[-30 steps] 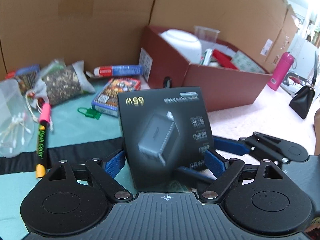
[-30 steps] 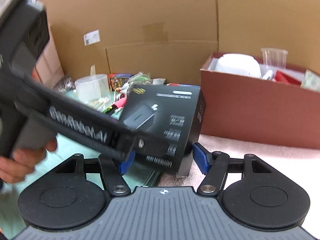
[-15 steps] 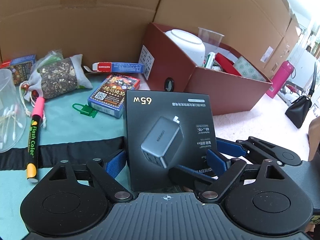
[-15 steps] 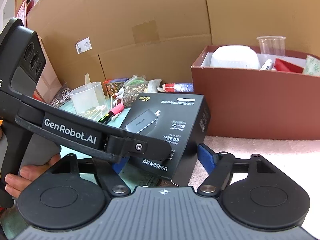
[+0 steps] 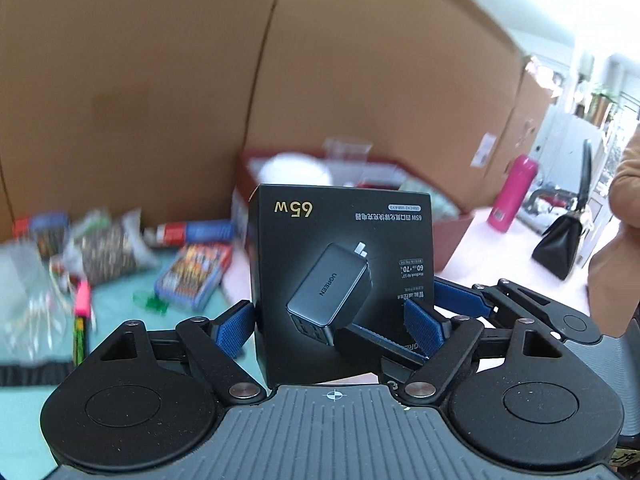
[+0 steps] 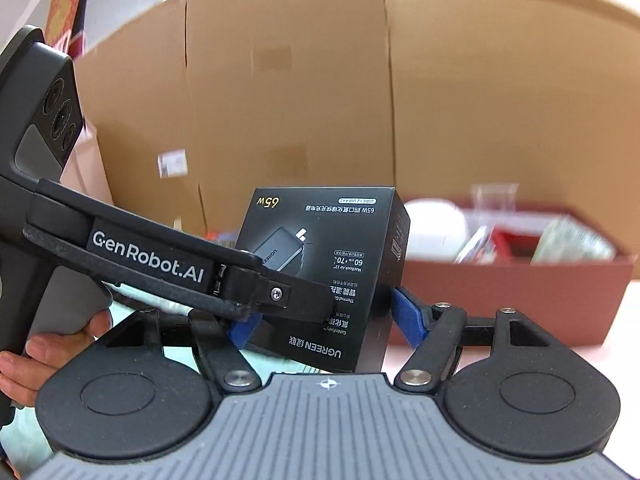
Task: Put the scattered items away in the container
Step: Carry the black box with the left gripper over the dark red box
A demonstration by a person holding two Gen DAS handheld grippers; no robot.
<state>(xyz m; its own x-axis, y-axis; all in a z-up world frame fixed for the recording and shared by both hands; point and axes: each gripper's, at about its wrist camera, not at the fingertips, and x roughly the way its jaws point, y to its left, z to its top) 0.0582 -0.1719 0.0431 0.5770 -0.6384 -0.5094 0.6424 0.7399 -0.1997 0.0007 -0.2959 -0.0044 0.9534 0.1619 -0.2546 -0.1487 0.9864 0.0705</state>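
Here, in the left wrist view, the left gripper (image 5: 334, 320) has its blue pads pressed on both side edges of a black charger box (image 5: 340, 280), held upright and lifted off the teal cloth (image 5: 120, 320). One finger of the right gripper (image 5: 384, 344) crosses the box's lower front. The red container (image 5: 448, 236) sits just behind the box, already partly filled. A marker (image 5: 80, 320), a card pack (image 5: 192, 276) and a bag of dried bits (image 5: 108, 248) lie left of the box, blurred.

In the right wrist view, the right gripper (image 6: 324, 320) brackets the same box (image 6: 332, 264); its left pad is hidden behind the left tool's arm, and its right pad seems to touch the box edge, so I cannot tell how firm its hold is. The container (image 6: 520, 296) stands right of the box.

The step in hand looks like carrying the box across. Next, it needs lifting over the container wall and lowering into a free spot, both grippers letting go together.
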